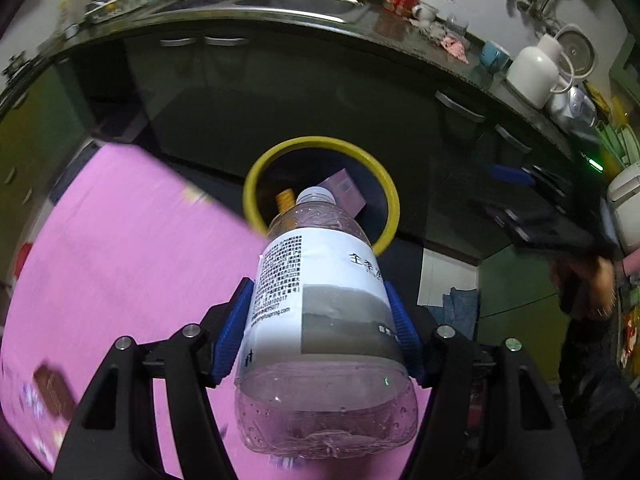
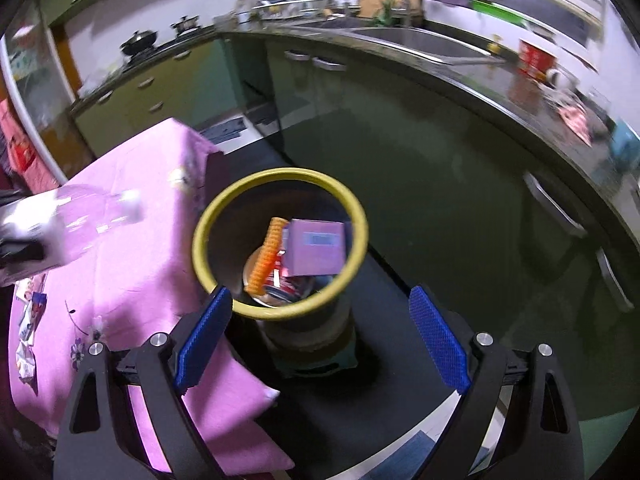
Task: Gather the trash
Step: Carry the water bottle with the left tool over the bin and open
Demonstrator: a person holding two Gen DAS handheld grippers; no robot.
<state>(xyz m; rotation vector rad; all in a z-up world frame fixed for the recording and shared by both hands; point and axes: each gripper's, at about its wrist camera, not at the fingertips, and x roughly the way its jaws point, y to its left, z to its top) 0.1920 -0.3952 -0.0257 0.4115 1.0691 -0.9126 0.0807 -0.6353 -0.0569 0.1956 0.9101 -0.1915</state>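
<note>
My left gripper (image 1: 320, 320) is shut on a clear plastic bottle (image 1: 320, 300) with a white label, its neck pointing at the yellow-rimmed trash bin (image 1: 256, 184) on the floor ahead. The bottle also shows at the left of the right wrist view (image 2: 80, 220), over the table. My right gripper (image 2: 320, 320) is open and empty, right above the bin (image 2: 208, 224). Inside the bin lie a purple box (image 2: 316, 248) and an orange ridged piece (image 2: 266, 256). Small wrappers (image 2: 28, 320) lie on the pink tablecloth (image 2: 132, 240).
The table with the pink cloth (image 1: 120, 260) stands left of the bin. Dark green cabinets (image 2: 420, 160) and a counter with a sink (image 2: 420, 40) run behind it. A brown packet (image 1: 54, 394) lies on the cloth. The person's right hand (image 1: 584, 280) is at the far right.
</note>
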